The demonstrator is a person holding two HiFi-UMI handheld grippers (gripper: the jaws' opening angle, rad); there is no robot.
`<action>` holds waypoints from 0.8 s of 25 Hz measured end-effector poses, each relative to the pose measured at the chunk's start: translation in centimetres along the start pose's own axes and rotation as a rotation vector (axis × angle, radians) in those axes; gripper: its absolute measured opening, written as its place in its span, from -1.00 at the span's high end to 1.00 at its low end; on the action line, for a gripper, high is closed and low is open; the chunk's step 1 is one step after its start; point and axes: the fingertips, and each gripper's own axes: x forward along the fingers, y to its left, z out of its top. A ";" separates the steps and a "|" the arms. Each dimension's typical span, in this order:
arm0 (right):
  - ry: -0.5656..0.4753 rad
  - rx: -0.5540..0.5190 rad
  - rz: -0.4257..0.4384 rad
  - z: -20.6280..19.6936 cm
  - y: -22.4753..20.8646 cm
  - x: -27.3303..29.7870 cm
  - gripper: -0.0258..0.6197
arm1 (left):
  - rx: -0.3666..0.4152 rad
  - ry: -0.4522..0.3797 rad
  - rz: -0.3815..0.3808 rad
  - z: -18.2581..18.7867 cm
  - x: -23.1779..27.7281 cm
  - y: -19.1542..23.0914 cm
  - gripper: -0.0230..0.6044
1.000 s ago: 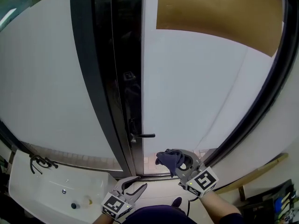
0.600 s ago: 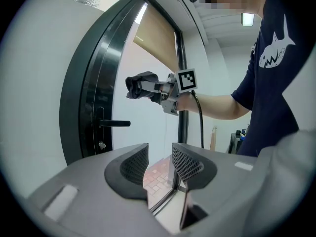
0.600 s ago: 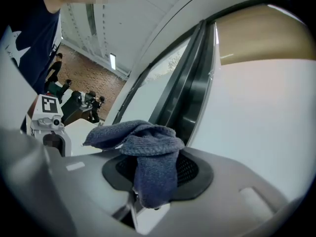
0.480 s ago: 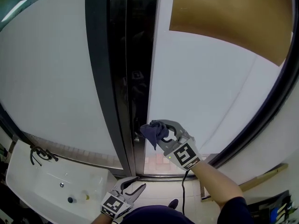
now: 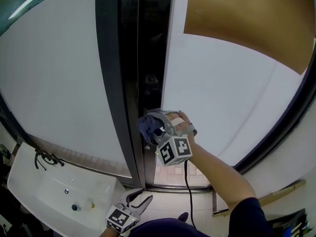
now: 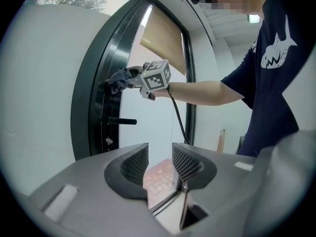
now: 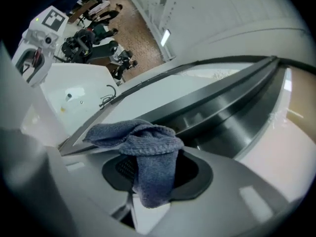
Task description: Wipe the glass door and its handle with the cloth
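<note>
Now that the right gripper [image 5: 154, 127] has risen from six o'clock to the glass door [image 5: 222, 98], its fingers clamp the cloth [image 5: 146, 124] at the dark edge, above the handle [image 6: 122, 121]. Wiping looks imminent. The left gripper [image 6: 160, 163] hangs low, fingers apart and empty.

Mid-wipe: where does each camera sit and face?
Head view: on the person's head, looking down the glass door; shows right gripper raised with cloth, left gripper low.
Left gripper view: on the left gripper, faces door handle past open, empty jaws; shows right arm, torso.
Right gripper view: on that gripper, along jaws shut on the cloth toward the dark door frame.
Shared: head and left gripper views both show cloth.
</note>
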 end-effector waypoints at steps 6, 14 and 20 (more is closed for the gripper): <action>0.032 -0.326 0.042 -1.6 2.5 2.8 0.46 | -0.012 0.007 0.023 -0.4 -0.3 -0.2 0.46; 0.072 -0.365 0.116 -4.4 3.8 1.6 0.47 | -0.008 0.009 0.034 -0.1 -0.2 -0.2 0.46; 0.124 -0.382 0.109 -7.7 3.6 -0.5 0.47 | -0.016 0.004 0.010 0.3 0.3 -1.0 0.46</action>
